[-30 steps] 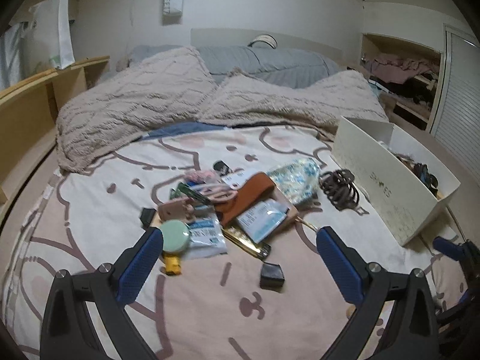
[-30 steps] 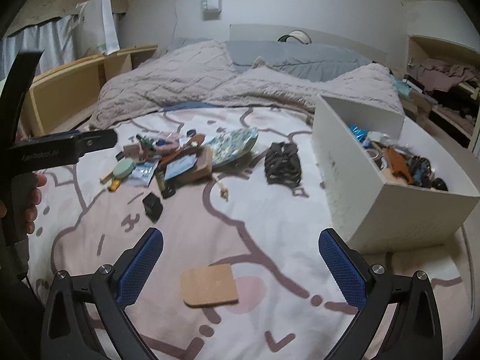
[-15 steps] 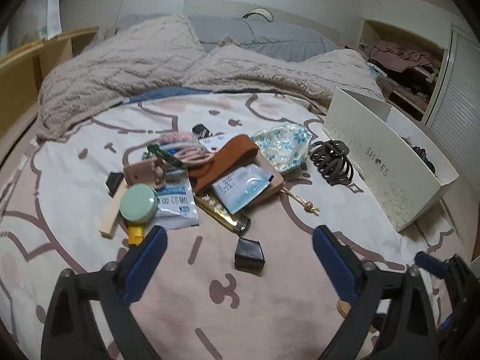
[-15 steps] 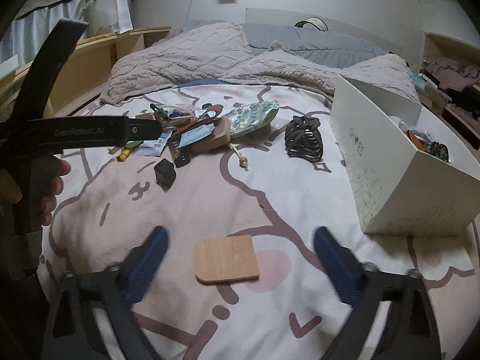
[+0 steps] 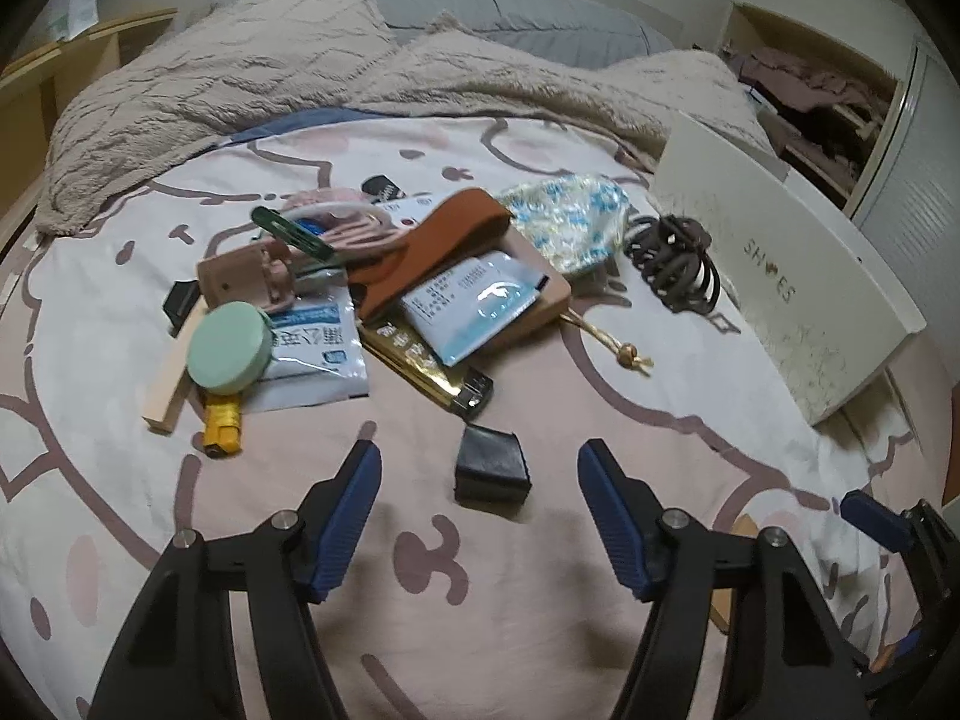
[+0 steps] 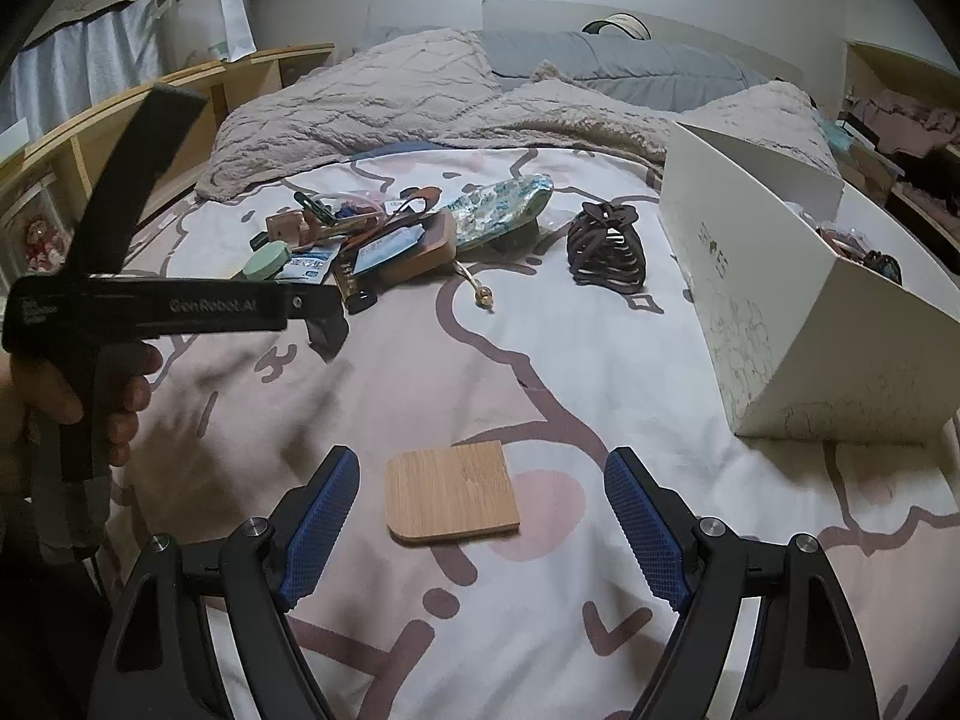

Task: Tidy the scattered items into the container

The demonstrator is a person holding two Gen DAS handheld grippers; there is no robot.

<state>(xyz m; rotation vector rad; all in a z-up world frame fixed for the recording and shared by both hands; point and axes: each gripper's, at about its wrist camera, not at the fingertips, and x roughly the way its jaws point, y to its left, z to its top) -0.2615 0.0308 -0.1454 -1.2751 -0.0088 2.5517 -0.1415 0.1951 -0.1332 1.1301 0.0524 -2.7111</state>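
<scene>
**Pink-and-white bedspread still mostly covered: tidy barely begun**

Progress: white shoebox (image 6: 798, 324) sits open near the bed's right edge w/ a few bits already inside (can't tell what exactly). Most stuff is still out, so I'd judge the job early.

Left to do:
- Main pile, mid-bed: green round tin (image 5: 228, 349), sachets (image 5: 474, 306), brown strap (image 5: 438, 246), floral pouch (image 5: 570, 216), wood stick (image 5: 171, 372), yellow piece (image 5: 223, 425), other small bits.
- Brown hair claw (image 5: 675, 264), between pile and box, apart from both.
- Small black box (image 5: 492, 462), alone on the near side of the pile.
- Wooden coaster (image 6: 450, 492), alone toward the near edge.

Grippers:
- Left gripper (image 5: 480, 522): jaws closing, black box sits just ahead between the blue pads, pads not touching it yet. Looks like the next pick.
- Right gripper (image 6: 480, 516): jaws closing too, straddling the coaster, no contact visible.
- Person's hand (image 6: 66, 396) holds the left tool's handle.

Surface/room: soft cartoon-print bedspread (image 6: 540, 372), so flat items like the coaster may be awkward to get under. Beige blanket (image 5: 240, 78) bunched at the head end, grey pillows behind it. Wood shelving along the left side, open closet w/ clothes at right. Dim indoor light.
</scene>
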